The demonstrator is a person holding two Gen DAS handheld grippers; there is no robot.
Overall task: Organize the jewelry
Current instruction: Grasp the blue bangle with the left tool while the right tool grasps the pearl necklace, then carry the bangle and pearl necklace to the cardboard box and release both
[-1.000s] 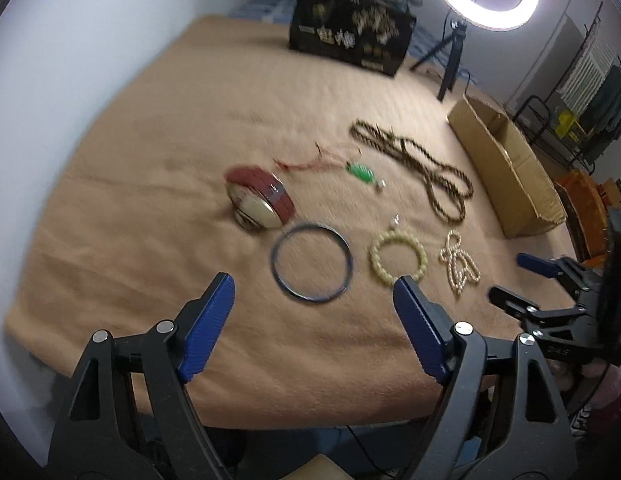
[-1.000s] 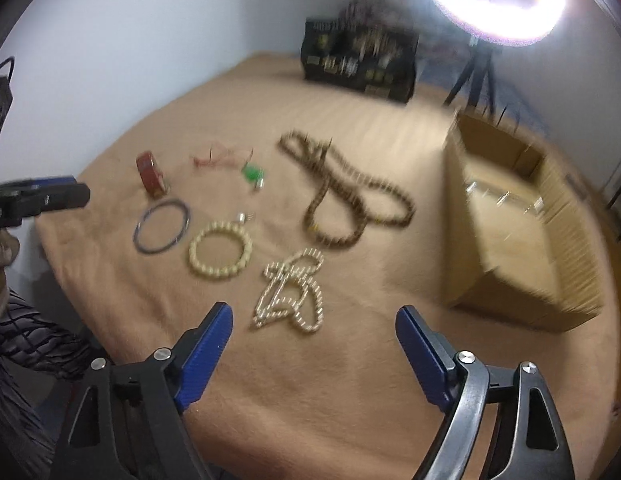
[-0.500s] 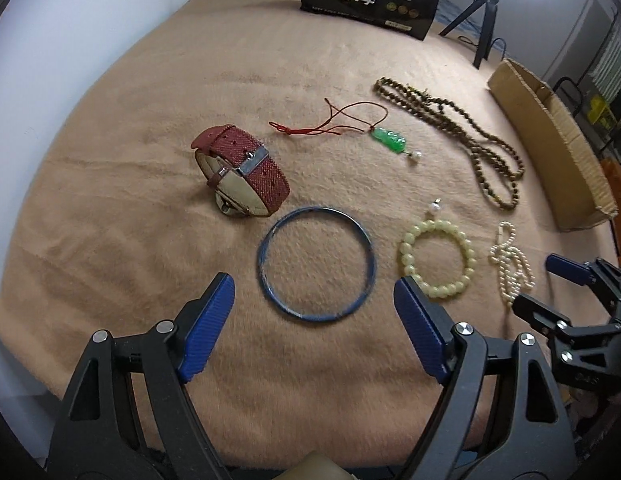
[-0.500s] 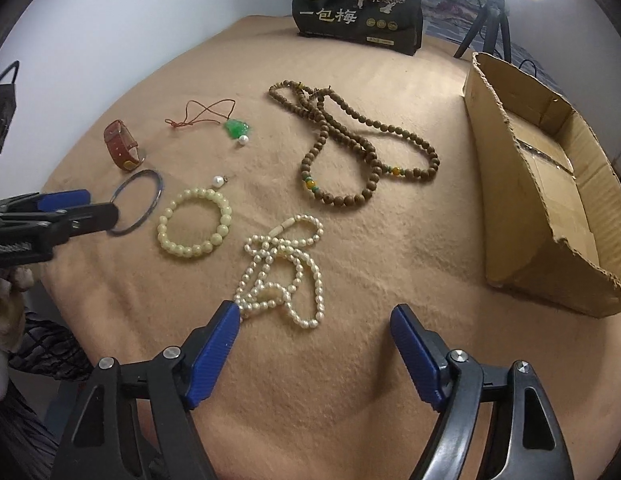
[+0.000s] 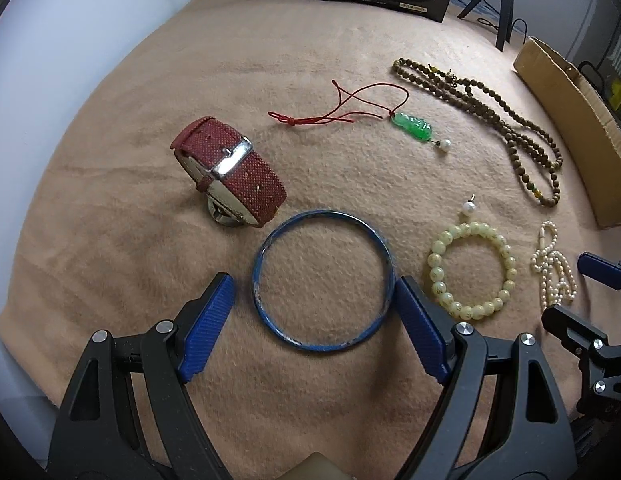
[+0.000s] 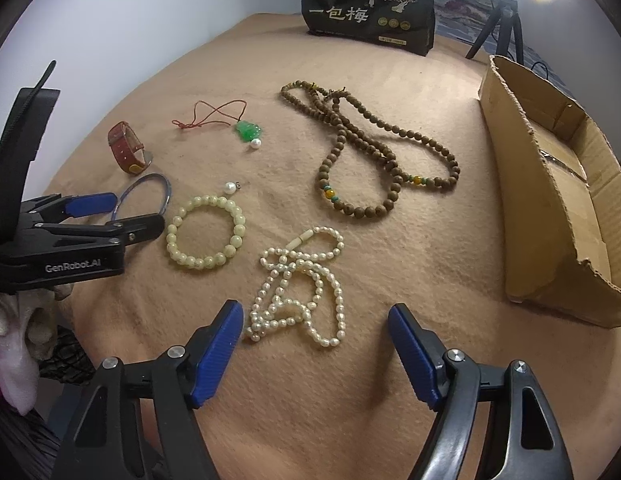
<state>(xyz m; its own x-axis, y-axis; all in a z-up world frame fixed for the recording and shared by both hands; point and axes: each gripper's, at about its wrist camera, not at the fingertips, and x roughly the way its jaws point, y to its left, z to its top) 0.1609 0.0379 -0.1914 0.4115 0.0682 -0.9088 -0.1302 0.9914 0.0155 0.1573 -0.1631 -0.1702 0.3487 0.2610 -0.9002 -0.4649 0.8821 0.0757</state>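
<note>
The left gripper (image 5: 314,312) hangs over the tan blanket (image 5: 150,80) with its jaws spread wide, and the thin blue metal bangle (image 5: 322,280) lies flat between the blue pads, its right edge just beside the right pad (whether they touch I cannot tell). Ahead and to the left of it stands the red woven-strap wristwatch (image 5: 230,172) on edge; further ahead lies the green jade pendant on a red cord (image 5: 412,126).

The right gripper (image 6: 316,344) is also released, gripping nothing, with the tangled white pearl necklace (image 6: 298,288) on the blanket just ahead between its pads. To its left lies the pale yellow bead bracelet (image 6: 206,232), ahead the long brown wooden bead strand (image 6: 370,152), and off to its right the open cardboard box (image 6: 510,160).
</note>
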